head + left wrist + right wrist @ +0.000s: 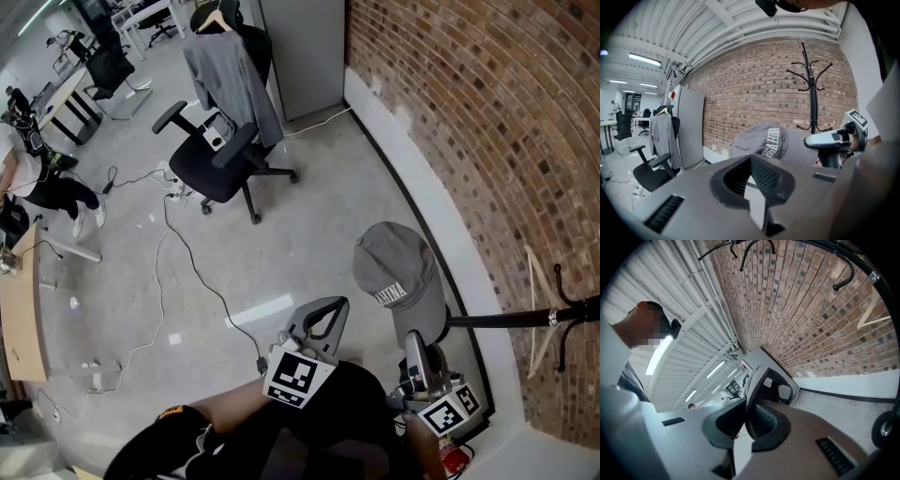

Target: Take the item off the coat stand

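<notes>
A grey cap [398, 274] with white lettering hangs in the air beside the black coat stand [511, 320], clear of its hooks. My right gripper [413, 339] is shut on the cap's lower edge; in the right gripper view the cap [761, 385] stands between the jaws of this gripper [750, 425]. The left gripper [330, 306] sits to the left of the cap, shut and holding nothing. In the left gripper view its closed tips [750, 159] point toward the cap [771, 143], with the right gripper [834, 139] and the coat stand [813, 93] behind.
A pale hanger [534, 314] hangs on the stand. The brick wall [469, 103] runs along the right. A black office chair [220, 164] draped with a grey garment [230, 80] stands further out, cables [178, 253] cross the floor, and a person [37, 183] is at the far left.
</notes>
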Tool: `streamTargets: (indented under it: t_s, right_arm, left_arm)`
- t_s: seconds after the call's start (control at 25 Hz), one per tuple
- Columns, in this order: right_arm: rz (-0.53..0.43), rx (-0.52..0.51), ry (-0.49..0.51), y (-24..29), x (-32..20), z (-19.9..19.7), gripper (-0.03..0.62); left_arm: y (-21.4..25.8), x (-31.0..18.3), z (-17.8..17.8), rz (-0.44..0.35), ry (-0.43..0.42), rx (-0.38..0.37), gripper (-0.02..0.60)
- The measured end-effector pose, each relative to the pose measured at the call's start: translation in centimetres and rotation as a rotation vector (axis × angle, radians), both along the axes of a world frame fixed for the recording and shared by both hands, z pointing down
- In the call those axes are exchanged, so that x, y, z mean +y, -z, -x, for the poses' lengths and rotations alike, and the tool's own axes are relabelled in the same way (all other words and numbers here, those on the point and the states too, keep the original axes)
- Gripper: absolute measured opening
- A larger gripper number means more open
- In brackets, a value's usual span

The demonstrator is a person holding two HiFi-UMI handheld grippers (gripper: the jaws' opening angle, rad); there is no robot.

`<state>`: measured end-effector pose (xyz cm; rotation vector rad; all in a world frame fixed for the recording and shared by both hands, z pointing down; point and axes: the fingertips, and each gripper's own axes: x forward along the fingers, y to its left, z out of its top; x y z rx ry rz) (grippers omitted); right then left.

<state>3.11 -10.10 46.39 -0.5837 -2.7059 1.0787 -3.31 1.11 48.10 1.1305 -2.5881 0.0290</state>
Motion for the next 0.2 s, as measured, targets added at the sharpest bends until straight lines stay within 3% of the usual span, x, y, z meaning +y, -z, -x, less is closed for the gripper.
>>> streamTargets:
  t_s: [0.2]
  right_arm:
    - [0.002,-0.001,-0.003,0.14,-0.11,-0.30,0.029]
  left_arm:
    - [0.11,0.14,-0.26,0.000,0.008,0.000,0.025]
